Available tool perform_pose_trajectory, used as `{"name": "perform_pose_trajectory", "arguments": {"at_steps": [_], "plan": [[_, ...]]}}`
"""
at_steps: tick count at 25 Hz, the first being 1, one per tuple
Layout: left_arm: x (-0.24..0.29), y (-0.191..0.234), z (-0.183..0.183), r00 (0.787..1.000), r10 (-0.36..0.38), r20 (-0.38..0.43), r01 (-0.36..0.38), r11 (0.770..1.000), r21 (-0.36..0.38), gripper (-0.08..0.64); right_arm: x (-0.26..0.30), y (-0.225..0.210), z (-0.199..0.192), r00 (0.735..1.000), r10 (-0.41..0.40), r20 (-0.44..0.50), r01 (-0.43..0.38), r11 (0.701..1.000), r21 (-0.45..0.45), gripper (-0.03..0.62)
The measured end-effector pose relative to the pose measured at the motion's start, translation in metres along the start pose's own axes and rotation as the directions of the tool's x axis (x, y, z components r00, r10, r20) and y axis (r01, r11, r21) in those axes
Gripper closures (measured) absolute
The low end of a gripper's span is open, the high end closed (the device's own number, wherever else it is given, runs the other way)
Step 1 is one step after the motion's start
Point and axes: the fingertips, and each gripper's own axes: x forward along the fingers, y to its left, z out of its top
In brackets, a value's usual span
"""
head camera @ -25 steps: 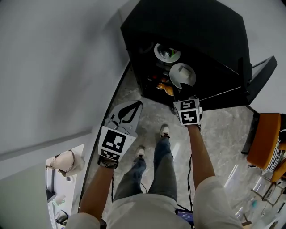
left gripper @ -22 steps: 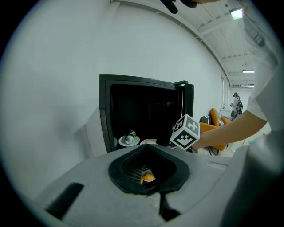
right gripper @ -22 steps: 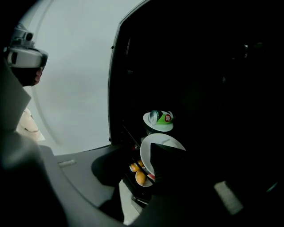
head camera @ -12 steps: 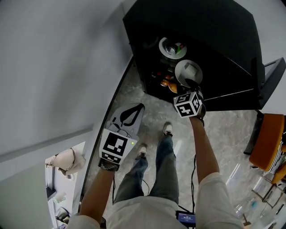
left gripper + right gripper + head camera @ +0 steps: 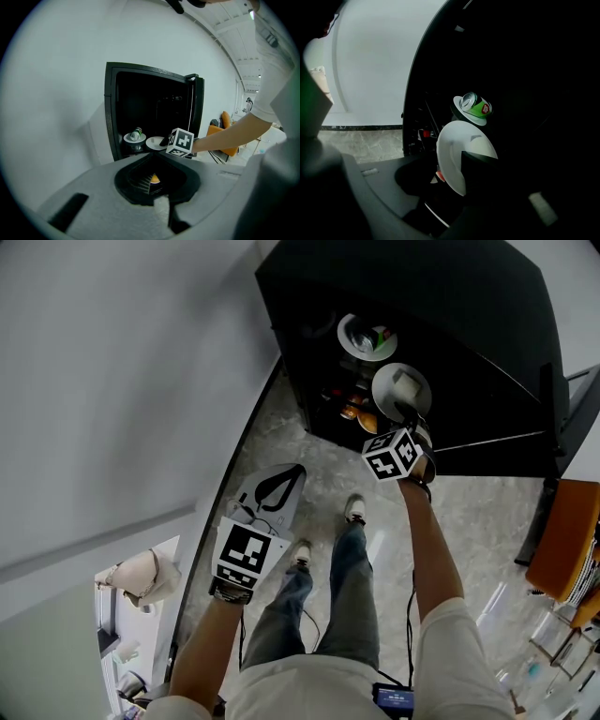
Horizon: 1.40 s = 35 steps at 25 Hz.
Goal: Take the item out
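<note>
An open black cabinet (image 5: 422, 296) holds two white plates on a shelf. The farther plate (image 5: 380, 351) carries a green can (image 5: 361, 336) (image 5: 478, 107) lying on its side. My right gripper (image 5: 410, 413) (image 5: 461, 173) reaches in at the nearer plate (image 5: 398, 395) (image 5: 454, 154). Its jaws are opening, with the plate's near edge between them and one dark jaw lying across the plate's face. I see no pad pressing on it. My left gripper (image 5: 295, 468) (image 5: 157, 157) hangs low at the left, well short of the cabinet, its tips together and holding nothing.
Orange items (image 5: 354, 413) lie on a lower shelf under the plates. The cabinet door (image 5: 553, 409) stands open at the right. An orange chair (image 5: 562, 549) is beyond it. The person's feet (image 5: 354, 510) rest on the marbled floor by the white wall (image 5: 122, 381).
My right gripper has risen from below the shelf edge and pushed forward onto the nearer plate, twisting as it went. The left gripper has hardly moved.
</note>
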Motion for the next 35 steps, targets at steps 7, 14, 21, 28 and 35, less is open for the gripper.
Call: {"name": "perform_pose_trajectory", "arguments": {"at_steps": [7, 14, 21, 28, 35], "plan": [[-0.001, -0.001, -0.009, 1.0, 0.004, -0.008, -0.004, 1.0, -0.006, 0.555, 0.008, -0.003, -0.003, 0.996, -0.083, -0.021, 0.08, 0.989, -0.125, 0.414], [-0.002, -0.005, -0.01, 1.0, -0.006, -0.007, 0.006, 1.0, -0.009, 0.555, 0.007, -0.005, -0.005, 0.988, -0.152, -0.027, 0.14, 0.956, -0.258, 0.474], [-0.006, -0.004, -0.01, 1.0, -0.007, -0.004, 0.007, 1.0, -0.011, 0.555, 0.0, -0.004, -0.006, 0.98, -0.198, -0.024, 0.182, 0.937, -0.297, 0.495], [-0.01, 0.003, -0.013, 1.0, -0.003, -0.007, 0.003, 1.0, -0.012, 0.555, -0.008, -0.008, -0.005, 0.939, -0.343, 0.036, 0.321, 0.831, -0.455, 0.563], [-0.012, 0.0, -0.019, 1.0, -0.023, -0.018, 0.023, 1.0, -0.001, 0.555, -0.01, 0.0, -0.006, 0.916, -0.388, 0.1, 0.385, 0.784, -0.487, 0.566]]}}
